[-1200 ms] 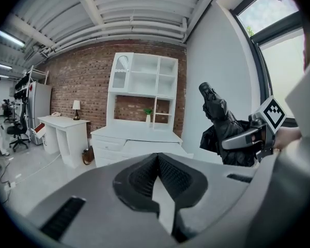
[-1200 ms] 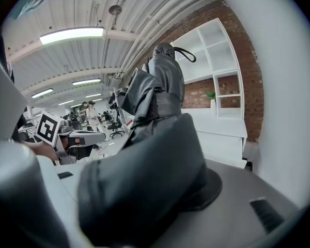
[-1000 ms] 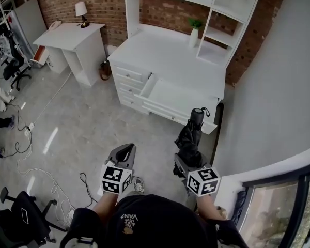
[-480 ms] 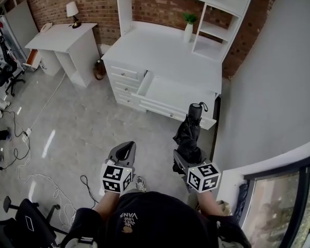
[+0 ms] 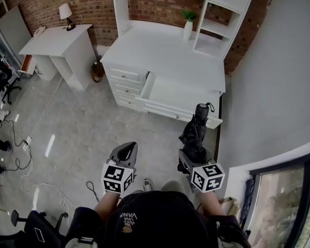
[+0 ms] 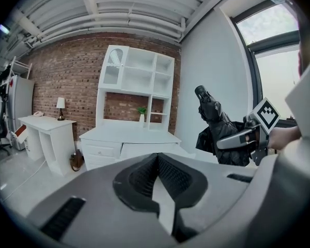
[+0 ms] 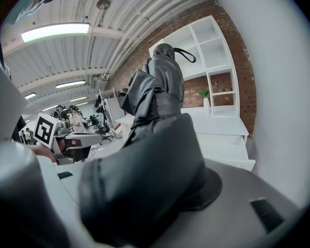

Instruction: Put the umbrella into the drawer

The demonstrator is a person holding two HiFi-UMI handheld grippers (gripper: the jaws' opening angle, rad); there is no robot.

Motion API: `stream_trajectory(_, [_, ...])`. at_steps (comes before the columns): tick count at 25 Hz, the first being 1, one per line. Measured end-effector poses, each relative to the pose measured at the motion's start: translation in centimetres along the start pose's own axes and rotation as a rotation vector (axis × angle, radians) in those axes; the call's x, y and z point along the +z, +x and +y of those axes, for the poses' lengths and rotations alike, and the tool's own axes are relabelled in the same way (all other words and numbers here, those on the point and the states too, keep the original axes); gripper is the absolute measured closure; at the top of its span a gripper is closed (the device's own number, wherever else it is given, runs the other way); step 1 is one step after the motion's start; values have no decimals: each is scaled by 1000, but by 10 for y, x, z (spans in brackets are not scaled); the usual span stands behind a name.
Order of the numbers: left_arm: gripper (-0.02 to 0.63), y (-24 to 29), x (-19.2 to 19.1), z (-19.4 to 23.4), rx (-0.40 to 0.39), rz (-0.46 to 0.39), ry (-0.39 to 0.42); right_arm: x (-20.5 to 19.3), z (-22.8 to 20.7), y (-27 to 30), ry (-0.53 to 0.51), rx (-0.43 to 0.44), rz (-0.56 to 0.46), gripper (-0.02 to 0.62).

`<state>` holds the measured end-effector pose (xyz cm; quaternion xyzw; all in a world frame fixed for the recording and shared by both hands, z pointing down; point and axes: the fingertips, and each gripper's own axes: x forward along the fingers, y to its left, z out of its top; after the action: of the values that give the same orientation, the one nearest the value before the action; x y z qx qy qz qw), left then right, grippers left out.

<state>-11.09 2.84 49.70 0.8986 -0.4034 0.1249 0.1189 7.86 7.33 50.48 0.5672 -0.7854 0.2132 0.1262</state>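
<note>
A folded black umbrella (image 5: 196,132) sticks up and forward from my right gripper (image 5: 190,158), which is shut on its lower part. Its strapped handle end (image 5: 202,108) overlaps the front right corner of the open white drawer (image 5: 179,96) in the head view. The right gripper view is filled by the umbrella (image 7: 161,89), so the jaws there are hidden. My left gripper (image 5: 126,150) hangs over the grey floor, left of the umbrella, shut with nothing in it (image 6: 157,161). The left gripper view shows the right gripper (image 6: 238,138) and the umbrella (image 6: 212,112) to its right.
The drawer belongs to a white desk (image 5: 160,50) with a hutch against a brick wall. A potted plant (image 5: 188,24) stands on it. A small white table (image 5: 54,40) with a lamp (image 5: 65,13) is at the left. Cables (image 5: 28,138) lie on the floor. A grey wall (image 5: 268,87) runs along the right.
The person has stepped along the floor toward the desk, carrying both grippers with them. The umbrella stays in the right gripper, and the left gripper stays shut.
</note>
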Motion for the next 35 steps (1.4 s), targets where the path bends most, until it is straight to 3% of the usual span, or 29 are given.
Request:
stream_trajectory(5, [600,12,2,25,-6,8,-5,6,-4,24,14,-23,5,356])
stream_trajectory(20, [600,71,20,83,70,2,-50,59,-61,110,-85,-17,35,356])
stream_trajectory(35, [600,171,59,124,222,-19,-122,104,-150,220,-199,86,152,357])
